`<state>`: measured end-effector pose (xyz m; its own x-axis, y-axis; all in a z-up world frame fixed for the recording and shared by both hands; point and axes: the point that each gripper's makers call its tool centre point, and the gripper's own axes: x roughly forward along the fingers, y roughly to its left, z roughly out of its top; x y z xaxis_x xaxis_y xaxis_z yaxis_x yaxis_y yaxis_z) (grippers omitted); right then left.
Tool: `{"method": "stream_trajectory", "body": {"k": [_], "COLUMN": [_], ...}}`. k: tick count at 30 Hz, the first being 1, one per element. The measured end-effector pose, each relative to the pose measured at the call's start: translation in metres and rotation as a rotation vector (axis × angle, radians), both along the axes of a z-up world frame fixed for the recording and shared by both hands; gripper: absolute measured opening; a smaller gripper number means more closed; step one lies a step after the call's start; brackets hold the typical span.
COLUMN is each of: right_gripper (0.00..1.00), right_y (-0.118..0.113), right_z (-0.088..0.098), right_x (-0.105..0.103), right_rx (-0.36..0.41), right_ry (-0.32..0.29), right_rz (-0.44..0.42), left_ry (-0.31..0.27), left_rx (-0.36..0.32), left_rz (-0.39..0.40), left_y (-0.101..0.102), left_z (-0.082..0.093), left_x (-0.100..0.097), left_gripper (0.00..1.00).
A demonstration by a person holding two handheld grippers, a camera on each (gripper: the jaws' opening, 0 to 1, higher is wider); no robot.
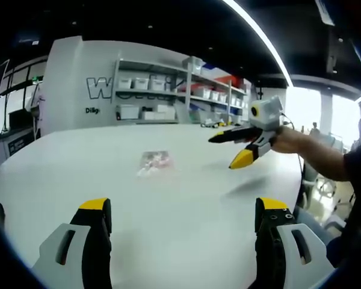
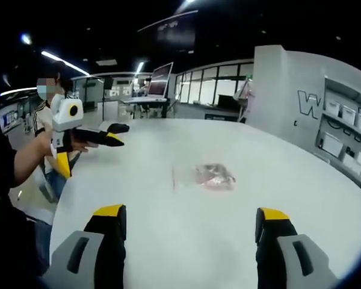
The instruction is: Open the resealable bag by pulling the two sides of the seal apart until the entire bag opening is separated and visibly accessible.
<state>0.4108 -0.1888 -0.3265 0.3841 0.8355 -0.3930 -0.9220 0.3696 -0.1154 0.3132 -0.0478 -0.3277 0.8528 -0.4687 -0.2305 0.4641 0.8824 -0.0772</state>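
A small clear resealable bag point(image 1: 155, 161) with pinkish contents lies flat on the white table point(image 1: 186, 241), apart from both grippers. In the left gripper view, my left gripper point(image 1: 183, 208) stands open, its yellow-tipped jaws wide apart short of the bag. My right gripper point(image 1: 226, 150) hovers over the table to the bag's right, held by a hand, jaws apart. In the right gripper view, the bag point(image 2: 212, 176) lies ahead of my open right gripper point(image 2: 191, 212), and my left gripper point(image 2: 95, 146) hangs at the table's left edge. Nothing is held.
Shelves with white bins point(image 1: 162, 96) stand beyond the table against a grey wall. A laptop point(image 2: 158, 81) sits on a far desk. The person's arm point(image 1: 325, 156) reaches in from the right. Bare tabletop point(image 2: 186, 253) surrounds the bag.
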Motion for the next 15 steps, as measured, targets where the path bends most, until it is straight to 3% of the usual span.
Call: {"method": "stream_trajectory", "body": {"k": [15], "right_gripper": [0.88], "right_y": [0.0075], "right_z": [-0.0027], "right_x": [0.0024], "right_rx": [-0.018], "right_ry": [-0.011], "right_rz": [0.011], "left_ry": [0.0], "left_rx": [-0.006], "left_rz": [0.0], "left_y": [0.0012], "left_z": [-0.0015], "left_x": [0.0022], "left_gripper": [0.99]}}
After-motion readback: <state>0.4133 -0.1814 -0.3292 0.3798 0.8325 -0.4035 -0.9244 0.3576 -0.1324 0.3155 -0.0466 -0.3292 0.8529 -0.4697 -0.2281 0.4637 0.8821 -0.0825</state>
